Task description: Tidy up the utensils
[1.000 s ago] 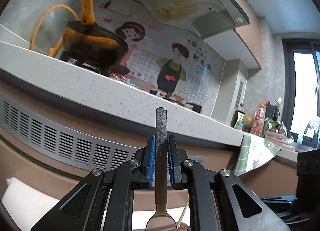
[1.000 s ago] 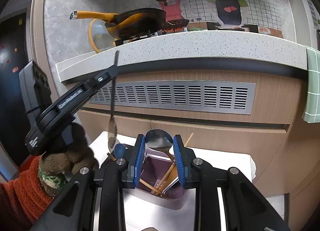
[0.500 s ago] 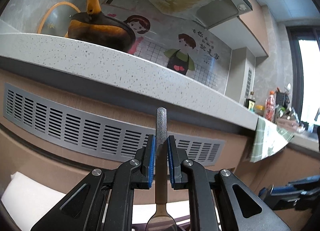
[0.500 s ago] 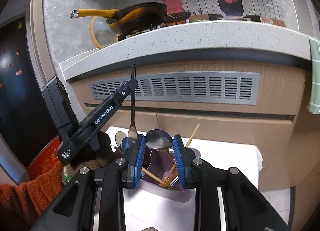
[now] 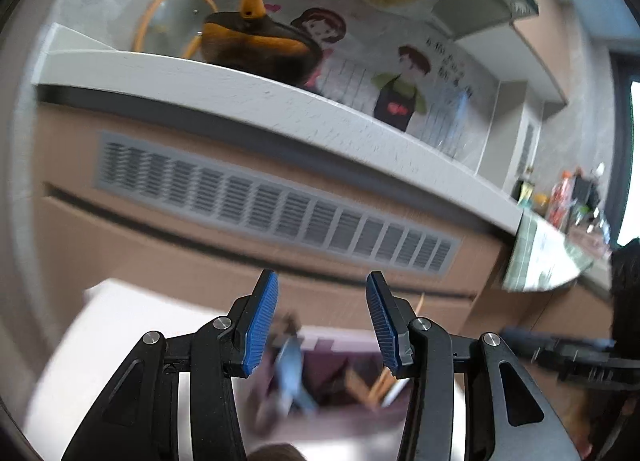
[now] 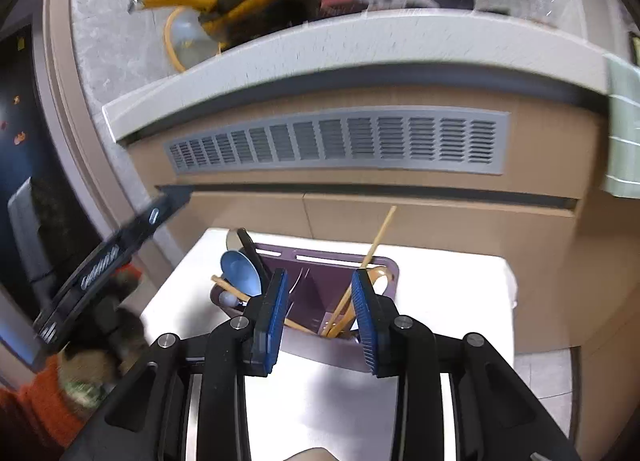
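Both our left gripper [image 5: 322, 317] and right gripper [image 6: 322, 315] hang wide open and empty above the purple holder [image 6: 320, 301], which stands on the white table [image 6: 460, 293]. It contains the blue spoon [image 6: 240, 273] in its left section and chopsticks [image 6: 372, 257] in its right. For whatever we fetch next, we should grip mid-handle, hold it upright, and lower it into the matching section.

in the upper part of my right view a pale speckled counter [image 6: 360, 37] curves across, with a yellow-handled pan [image 6: 256, 9] at upper left. below it runs a grey vent grille [image 6: 340, 141]. a green cloth [image 6: 624, 129] hangs at the right edge.
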`<state>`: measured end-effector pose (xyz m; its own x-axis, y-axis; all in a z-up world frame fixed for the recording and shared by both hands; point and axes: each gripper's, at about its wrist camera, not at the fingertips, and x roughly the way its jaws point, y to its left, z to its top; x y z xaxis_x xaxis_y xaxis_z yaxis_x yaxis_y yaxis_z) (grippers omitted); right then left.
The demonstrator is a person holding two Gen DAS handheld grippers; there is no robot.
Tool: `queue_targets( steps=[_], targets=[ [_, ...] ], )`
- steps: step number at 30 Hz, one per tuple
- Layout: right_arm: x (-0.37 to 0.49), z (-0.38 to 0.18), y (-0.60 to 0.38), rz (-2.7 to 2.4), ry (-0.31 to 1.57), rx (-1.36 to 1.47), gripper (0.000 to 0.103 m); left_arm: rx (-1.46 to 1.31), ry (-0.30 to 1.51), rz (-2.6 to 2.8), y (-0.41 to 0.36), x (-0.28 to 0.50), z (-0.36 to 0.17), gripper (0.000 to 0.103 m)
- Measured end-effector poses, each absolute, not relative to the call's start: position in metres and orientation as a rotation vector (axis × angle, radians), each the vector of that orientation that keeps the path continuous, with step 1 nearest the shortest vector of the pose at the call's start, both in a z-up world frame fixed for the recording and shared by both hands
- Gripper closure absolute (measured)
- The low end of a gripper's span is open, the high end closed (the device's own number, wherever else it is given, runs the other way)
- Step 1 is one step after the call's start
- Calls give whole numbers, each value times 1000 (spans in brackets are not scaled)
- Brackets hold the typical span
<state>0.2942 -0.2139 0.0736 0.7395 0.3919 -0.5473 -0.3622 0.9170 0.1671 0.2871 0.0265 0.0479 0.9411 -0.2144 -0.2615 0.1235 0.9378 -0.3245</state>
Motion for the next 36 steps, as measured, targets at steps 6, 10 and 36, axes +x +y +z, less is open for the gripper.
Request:
queue_targets(
  steps=[6, 10, 36],
  targets=[
    [212, 65, -211, 342, 506, 14, 72, -120, 383, -66, 1, 197, 38, 56],
    [170, 49, -207, 333, 514, -10, 72, -86, 459, -69, -8, 157, 29, 56],
    [101, 31, -215, 300, 525, -17, 72, -62, 551, -84, -21, 103, 28, 56]
  ],
)
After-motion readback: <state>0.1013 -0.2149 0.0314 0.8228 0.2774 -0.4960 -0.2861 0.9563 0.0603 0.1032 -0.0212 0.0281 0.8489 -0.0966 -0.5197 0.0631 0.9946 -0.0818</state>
